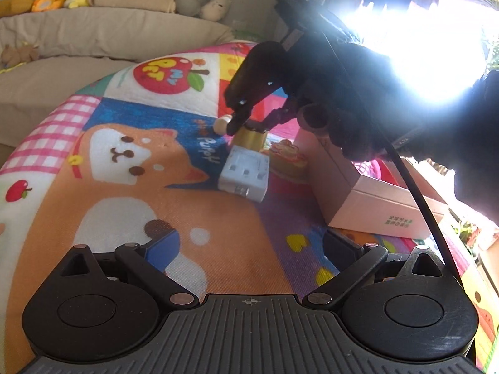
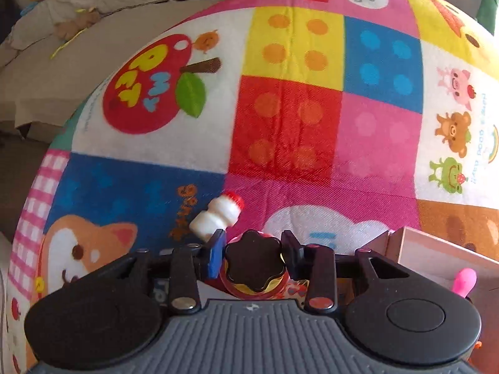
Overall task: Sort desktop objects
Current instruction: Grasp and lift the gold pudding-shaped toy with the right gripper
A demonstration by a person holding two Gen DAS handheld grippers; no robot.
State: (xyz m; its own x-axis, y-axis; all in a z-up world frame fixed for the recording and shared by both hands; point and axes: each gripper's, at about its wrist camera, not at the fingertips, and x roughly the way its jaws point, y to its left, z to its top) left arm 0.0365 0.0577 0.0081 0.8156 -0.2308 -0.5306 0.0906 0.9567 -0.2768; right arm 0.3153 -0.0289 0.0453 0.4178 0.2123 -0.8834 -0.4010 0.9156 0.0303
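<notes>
A toy cupcake (image 2: 255, 265) with a dark flower-shaped top and a gold wrapper stands on the colourful play mat (image 2: 296, 124). My right gripper (image 2: 254, 249) points steeply down over it, and the pads of its two fingers press on either side of the dark top. In the left wrist view a gloved hand holds that right gripper (image 1: 249, 126) over the cupcake (image 1: 249, 140). My left gripper (image 1: 252, 246) hovers open over the mat, nothing between its fingers. A small white bottle (image 2: 216, 216) with a red cap lies just beyond the cupcake.
A white block with sockets (image 1: 244, 173) lies near the cupcake, and a toy cake (image 1: 287, 159) sits to its right. A pink open box (image 1: 374, 193) stands at the right, with a pink item (image 2: 464, 282) inside. Beige cushions (image 1: 93, 31) lie beyond the mat.
</notes>
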